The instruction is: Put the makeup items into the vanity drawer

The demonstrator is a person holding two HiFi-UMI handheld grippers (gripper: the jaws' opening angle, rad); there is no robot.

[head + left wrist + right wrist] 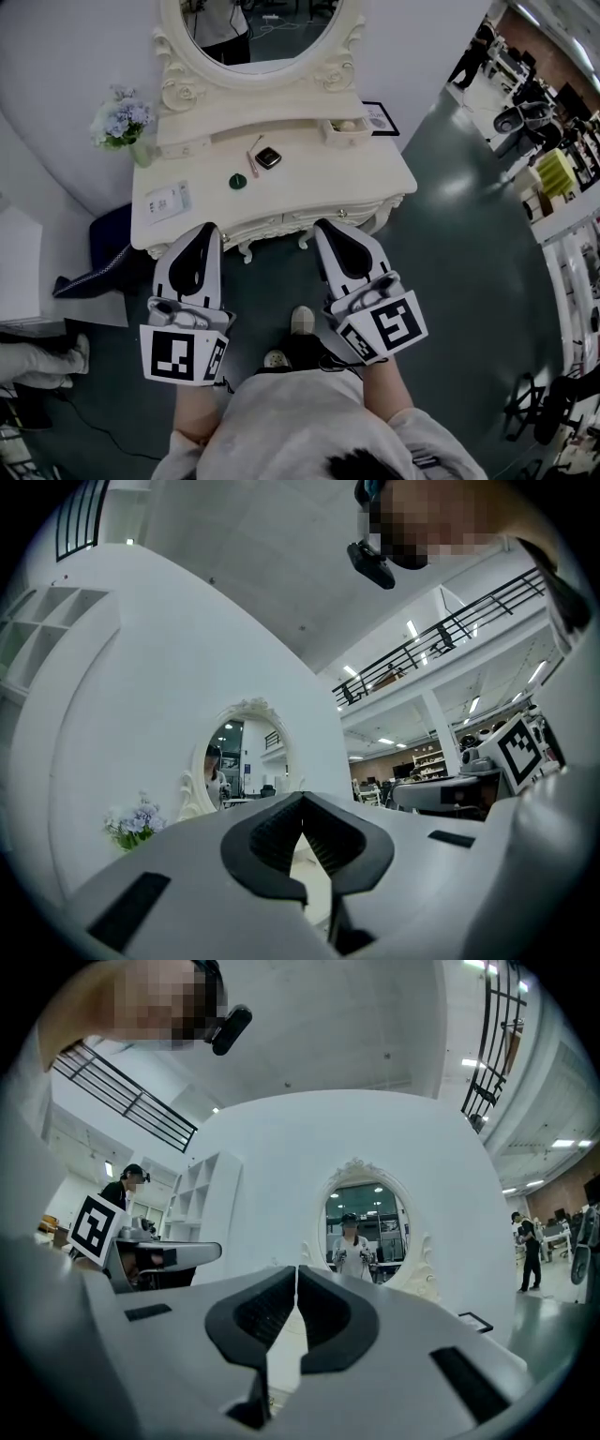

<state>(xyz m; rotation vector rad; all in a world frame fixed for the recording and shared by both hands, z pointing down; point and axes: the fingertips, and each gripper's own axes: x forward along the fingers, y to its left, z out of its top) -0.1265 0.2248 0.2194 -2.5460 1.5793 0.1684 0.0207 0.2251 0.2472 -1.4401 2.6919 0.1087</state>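
Head view: white vanity (309, 178).
Left gripper (208, 230): closed, empty, by front edge.
Right gripper (325, 225): closed, empty, by front edge.
Makeup: green pot (238, 182), pink stick (252, 165), dark compact (268, 157), middle of top.
Drawer (347, 131): open, back right.

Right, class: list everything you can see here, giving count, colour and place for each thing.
vanity table: one, cream, centre
oval mirror: one, cream frame, atop the vanity
flowers: one bunch, pale purple, tabletop's back left
small drawer: one, cream, open, upper shelf right
framed card: one, dark-edged, beside that drawer
compact: one, dark, tabletop middle
stick: one, pink, left of the compact
round item: one, green, near the stick
leaflet: one, white, tabletop left
left gripper: one, white, shut, empty, front left
right gripper: one, white, shut, empty, front right
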